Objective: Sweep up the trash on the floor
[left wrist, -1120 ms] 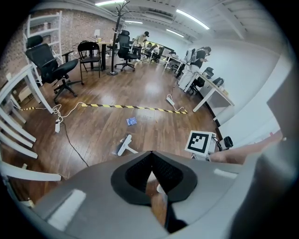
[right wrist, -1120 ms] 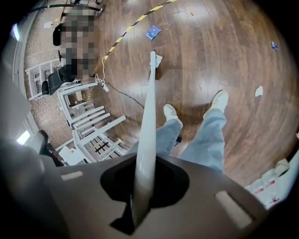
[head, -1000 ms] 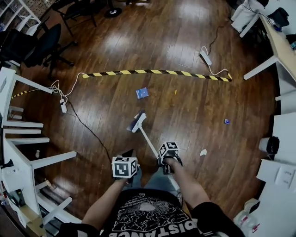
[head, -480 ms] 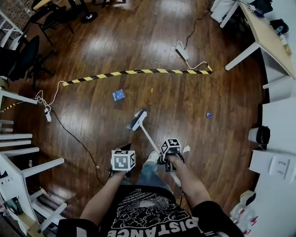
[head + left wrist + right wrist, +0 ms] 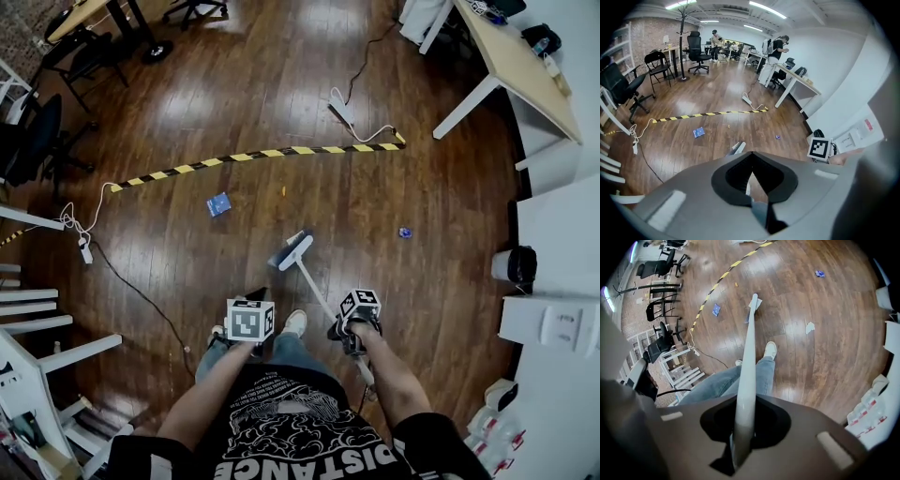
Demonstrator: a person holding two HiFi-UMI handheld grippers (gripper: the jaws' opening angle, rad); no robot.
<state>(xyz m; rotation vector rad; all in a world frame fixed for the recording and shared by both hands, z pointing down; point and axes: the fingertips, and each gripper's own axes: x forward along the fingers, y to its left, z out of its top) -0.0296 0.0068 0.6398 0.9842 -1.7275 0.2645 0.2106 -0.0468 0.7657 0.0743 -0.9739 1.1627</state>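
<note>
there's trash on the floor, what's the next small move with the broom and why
Probably push the broom head forward-left past the blue packet: the right tool grips the handle, and the head sits short of the packet, only floor between.

Head view looked steeply down from above the person onto the wood floor (image 5: 187, 122). Left gripper view faced low across the room. Right gripper view looked down the broom handle (image 5: 749, 348). All three shared the striped tape (image 5: 253, 156) and blue packet (image 5: 218, 203).
</note>
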